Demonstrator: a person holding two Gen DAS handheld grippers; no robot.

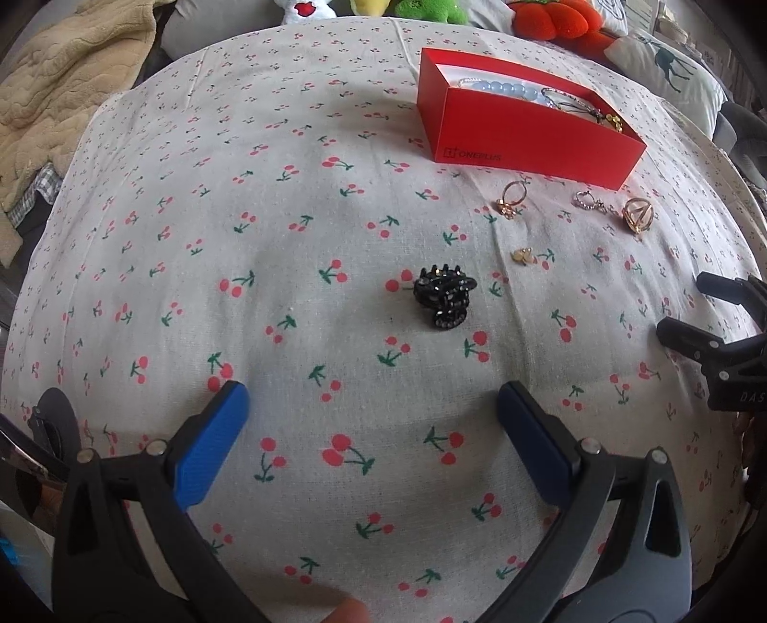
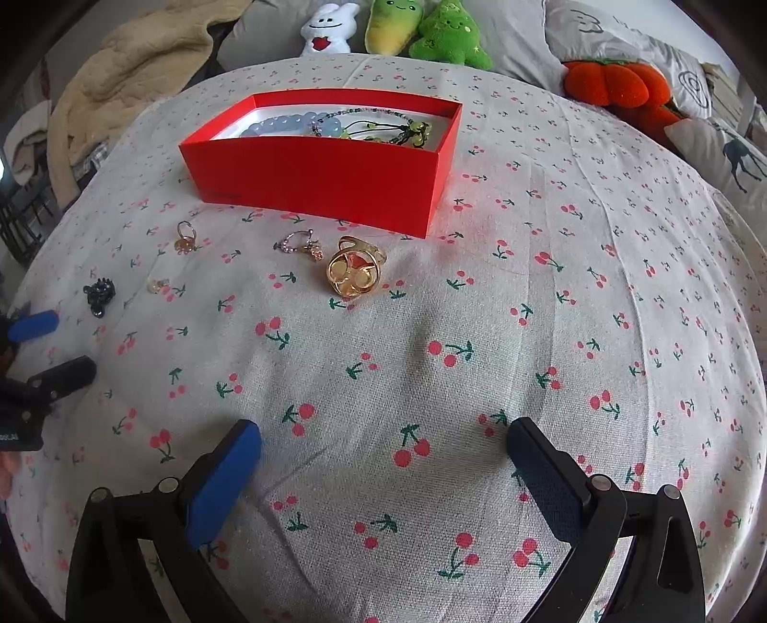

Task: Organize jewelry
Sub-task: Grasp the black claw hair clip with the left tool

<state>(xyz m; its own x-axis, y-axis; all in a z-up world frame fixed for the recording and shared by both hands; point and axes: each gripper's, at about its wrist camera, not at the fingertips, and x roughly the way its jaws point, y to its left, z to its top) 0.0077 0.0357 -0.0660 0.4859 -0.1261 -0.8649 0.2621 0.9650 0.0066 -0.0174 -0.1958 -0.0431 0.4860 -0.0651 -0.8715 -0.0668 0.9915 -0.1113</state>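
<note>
A red box [image 1: 522, 139] [image 2: 326, 177] holding blue beads and other bracelets sits on the cherry-print cloth. In front of it lie a black hair claw [image 1: 443, 297] [image 2: 99, 294], a small gold ring [image 1: 512, 197] [image 2: 184, 238], a silver earring [image 1: 588, 200] [image 2: 302, 242], a large gold ring [image 1: 636, 214] [image 2: 352, 271] and a tiny gold stud [image 1: 523, 255] [image 2: 154, 285]. My left gripper [image 1: 373, 402] is open and empty, just short of the claw. My right gripper [image 2: 383, 436] is open and empty, well short of the large gold ring.
Plush toys [image 2: 422, 28] and an orange pumpkin cushion [image 2: 618, 84] line the far edge. A beige blanket [image 1: 72, 62] lies at the back left, and a deer-print pillow [image 2: 733, 153] at the right. Each gripper shows at the side of the other's view.
</note>
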